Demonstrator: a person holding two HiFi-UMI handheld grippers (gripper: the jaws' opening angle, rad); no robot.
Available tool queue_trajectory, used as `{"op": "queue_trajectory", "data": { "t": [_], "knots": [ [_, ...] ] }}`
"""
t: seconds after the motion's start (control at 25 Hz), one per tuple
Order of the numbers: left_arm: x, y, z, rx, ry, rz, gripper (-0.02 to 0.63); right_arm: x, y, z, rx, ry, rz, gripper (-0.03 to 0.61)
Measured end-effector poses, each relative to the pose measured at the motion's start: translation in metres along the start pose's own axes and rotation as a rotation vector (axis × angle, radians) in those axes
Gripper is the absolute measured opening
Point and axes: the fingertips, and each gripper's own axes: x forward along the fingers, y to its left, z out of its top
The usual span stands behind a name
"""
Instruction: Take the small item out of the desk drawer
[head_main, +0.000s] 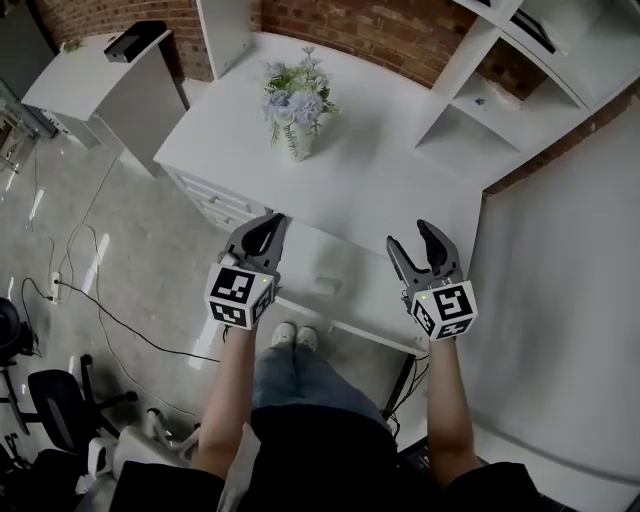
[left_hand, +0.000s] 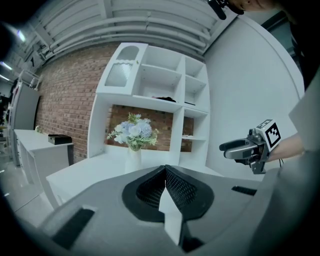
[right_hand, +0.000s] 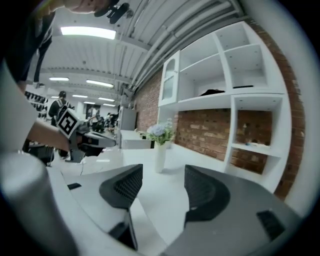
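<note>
White desk (head_main: 380, 170) front carries what looks like a closed drawer with a small pull (head_main: 327, 285) between the two tools. The small item is out of sight, presumably inside. The left gripper (head_main: 272, 222) has its jaws pressed together on nothing; the right gripper (head_main: 408, 235) holds its jaws apart, empty. The likely failures, as I judge it, are jaws slipping off that shallow pull, or the drawer being yanked so that the item slides. The flower vase (head_main: 297, 120) stands well apart.

- The left gripper (head_main: 270, 224), on a bare forearm (head_main: 228, 390), points toward 1 o'clock; its fingers (left_hand: 186, 189) are pressed together with nothing between them.
- The right gripper (head_main: 409, 238), at its 3 o'clock, points toward 11 o'clock, its fingers apart and empty.
</note>
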Motion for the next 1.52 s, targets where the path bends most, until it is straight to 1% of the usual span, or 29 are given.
{"op": "queue_trajectory", "data": {
  "t": [0.16,0.4,0.52,0.64,0.76,1.0,1.12,1.32,1.52],
  "knots": [
    [-0.005,0.002,-0.011,-0.018,0.015,0.005,0.008,0.028,0.047,-0.025,-0.221,0.154,0.210,0.242],
    [-0.019,0.007,-0.028,-0.042,0.038,0.024,0.008,0.053,0.126,-0.090,-0.524,0.382,0.557,0.241],
    [-0.026,0.009,-0.037,-0.053,0.049,0.037,0.008,0.056,0.153,-0.135,-0.629,0.483,0.696,0.242],
    [-0.033,0.014,-0.043,-0.063,0.057,0.058,0.008,0.058,0.169,-0.179,-0.708,0.578,0.784,0.241],
    [-0.039,0.017,-0.048,-0.073,0.064,0.076,0.008,0.065,0.179,-0.213,-0.704,0.656,0.826,0.241],
    [-0.050,0.026,-0.057,-0.082,0.075,0.111,0.008,0.078,0.189,-0.260,-0.587,0.800,0.864,0.233],
    [-0.052,0.029,-0.059,-0.088,0.080,0.122,0.008,0.078,0.192,-0.279,-0.551,0.872,0.891,0.232],
    [-0.053,0.033,-0.061,-0.093,0.088,0.132,0.008,0.080,0.197,-0.297,-0.503,0.938,0.911,0.233],
    [-0.053,0.033,-0.061,-0.092,0.094,0.132,0.008,0.081,0.202,-0.303,-0.488,0.982,0.922,0.232]
  ]
}}
